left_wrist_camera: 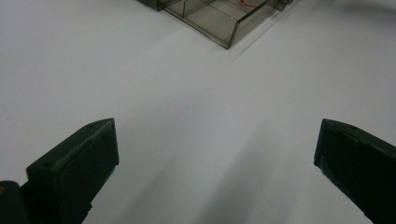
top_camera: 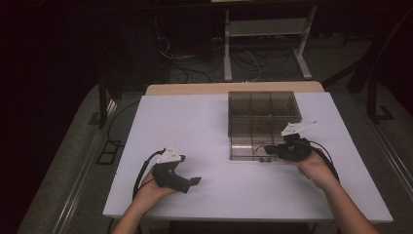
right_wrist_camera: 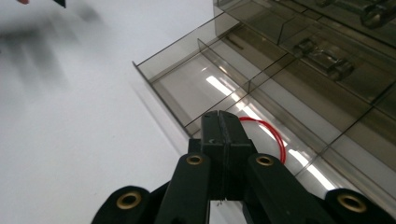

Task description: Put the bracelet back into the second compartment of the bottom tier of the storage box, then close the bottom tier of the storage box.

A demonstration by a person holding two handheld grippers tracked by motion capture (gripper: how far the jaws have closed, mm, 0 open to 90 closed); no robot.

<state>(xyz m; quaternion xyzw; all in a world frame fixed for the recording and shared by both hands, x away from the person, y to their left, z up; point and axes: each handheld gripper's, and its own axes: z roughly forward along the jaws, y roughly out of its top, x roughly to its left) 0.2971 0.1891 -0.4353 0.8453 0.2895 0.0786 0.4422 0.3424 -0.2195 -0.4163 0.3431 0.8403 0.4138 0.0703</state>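
Observation:
A smoky clear compartment box [top_camera: 263, 94] stands on the white table [top_camera: 195, 122], right of centre. My right gripper [top_camera: 267, 152] is over the box's near row, shut, and a thin red wire [right_wrist_camera: 273, 133] loops out from its tip [right_wrist_camera: 220, 116] into a front compartment [right_wrist_camera: 196, 88]. The same wire [top_camera: 263, 146] is a short red line beside the jaws in the high view. My left gripper [top_camera: 191, 184] rests low over bare table at the front left, jaws wide apart [left_wrist_camera: 215, 135] with nothing between them. A corner of the box [left_wrist_camera: 219, 25] lies ahead of it.
Small metal parts [right_wrist_camera: 327, 58] lie in the box's farther compartments. A wooden strip [top_camera: 234, 88] borders the table's far edge. Behind it stand a white rack frame [top_camera: 265, 29] and loose cables [top_camera: 195, 63] on the floor.

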